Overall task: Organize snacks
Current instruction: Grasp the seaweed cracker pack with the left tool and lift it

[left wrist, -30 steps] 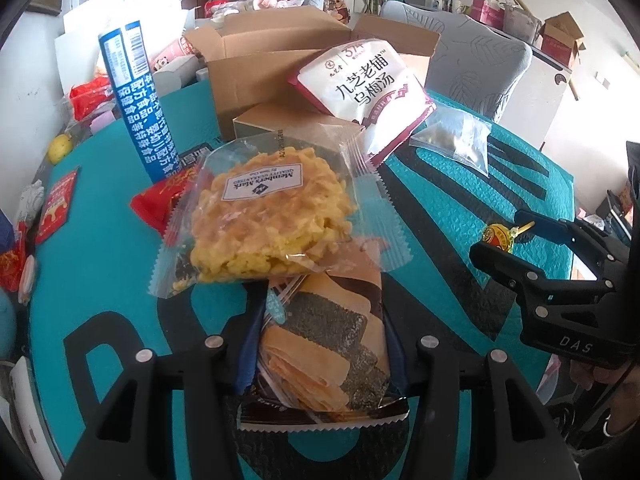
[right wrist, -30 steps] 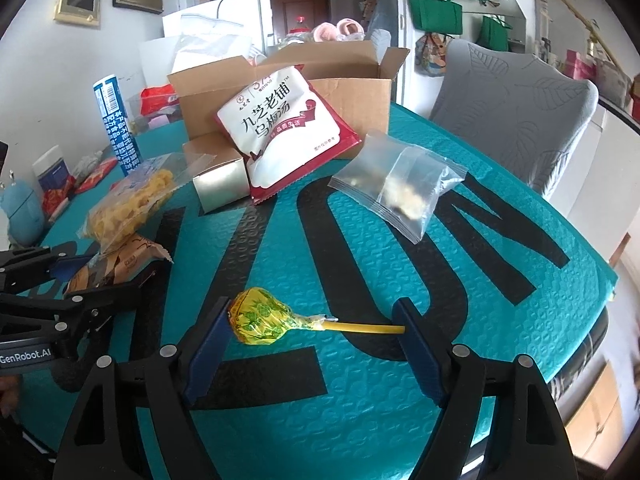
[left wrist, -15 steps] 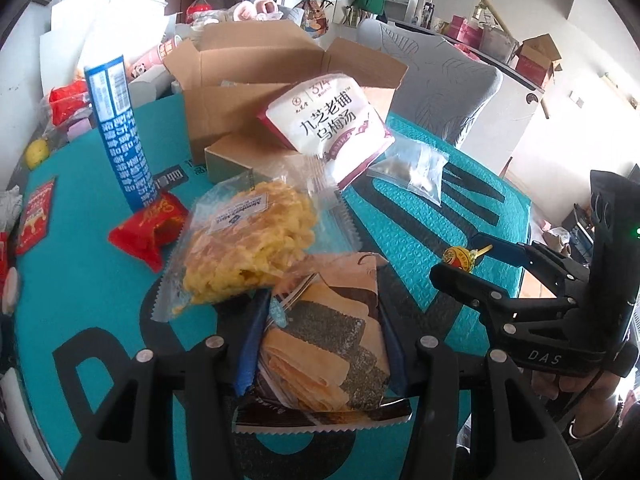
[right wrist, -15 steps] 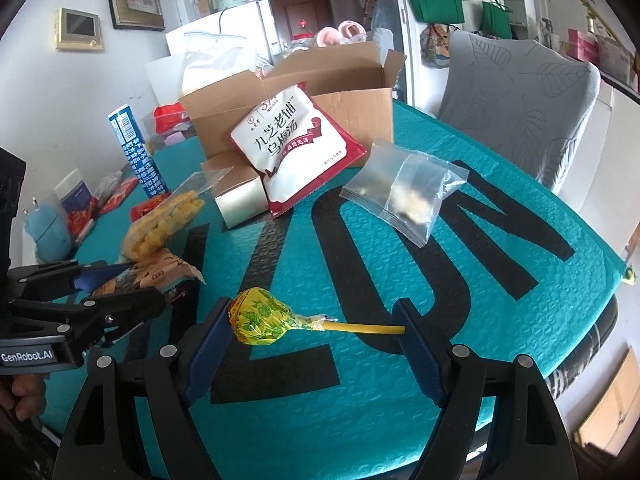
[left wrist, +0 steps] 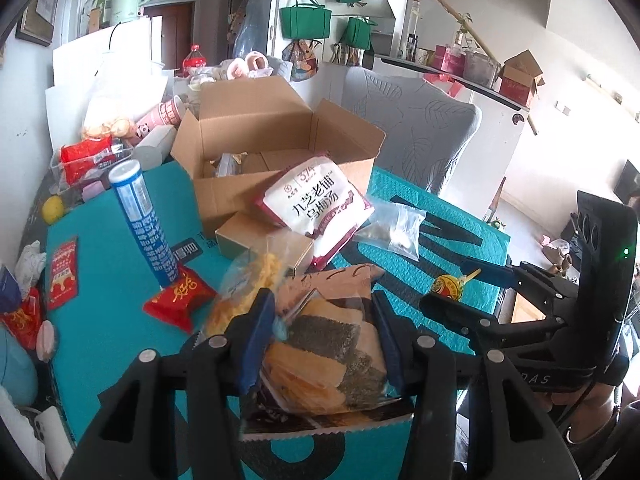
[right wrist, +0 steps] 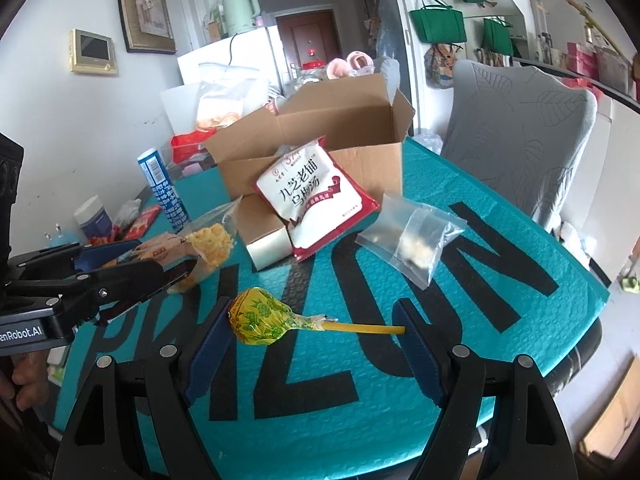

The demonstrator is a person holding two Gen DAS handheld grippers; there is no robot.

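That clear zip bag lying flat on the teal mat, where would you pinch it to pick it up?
Probably by an empty edge of the clear zip bag. Its lumpy contents sit near the middle, while the rim toward the white and red pouch looks thin and flat. I would come from the near side, fingers low across that edge, since the cardboard box stands behind it.

White walls carry a framed picture [right wrist: 146, 16] and green bags [right wrist: 438, 20]. A grey chair [right wrist: 516, 128] stands behind the teal tabletop [right wrist: 500, 248]. Daylight fills the room

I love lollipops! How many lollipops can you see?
1. The lollipop is held lengthwise between the right gripper fingers, above the teal table cover. More could be hidden inside the cardboard box.
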